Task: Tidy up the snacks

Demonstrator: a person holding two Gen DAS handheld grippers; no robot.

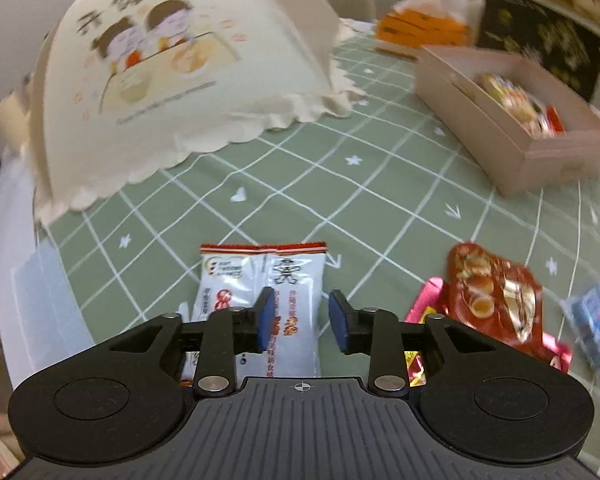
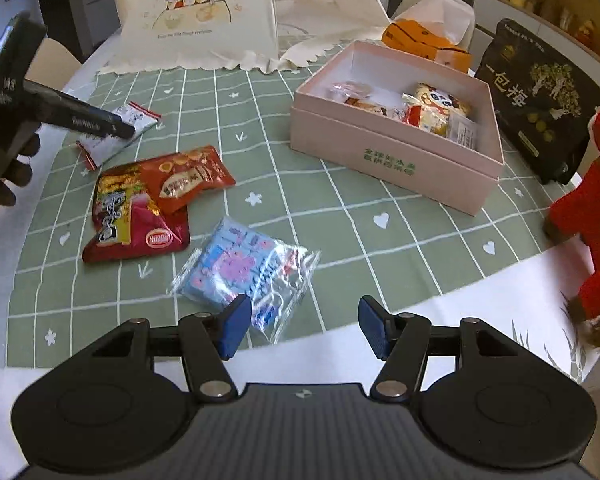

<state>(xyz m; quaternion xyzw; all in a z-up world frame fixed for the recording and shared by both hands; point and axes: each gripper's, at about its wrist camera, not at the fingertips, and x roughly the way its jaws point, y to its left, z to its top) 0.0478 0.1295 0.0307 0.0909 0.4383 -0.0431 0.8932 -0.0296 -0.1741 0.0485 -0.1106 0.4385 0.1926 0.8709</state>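
Only right view: red plush [image 2: 592,216], box print [image 2: 389,160]

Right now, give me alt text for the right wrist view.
The right gripper, jaws open and empty, hovers beside a blue snack packet on a green checked tablecloth. Two red packets lie farther left; a pink box holding snacks sits beyond.

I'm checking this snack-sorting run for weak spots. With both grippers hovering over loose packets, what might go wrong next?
1. The left gripper has its jaws only partly apart over the flat white snack packet with red-striped ends; they may slide off the slick film.
2. The two overlapping red foil packets might come up together.
3. The right gripper is open beside the crinkly clear-and-blue packet, so it may pinch only a corner, and the packet could drop before the pink cardboard box.
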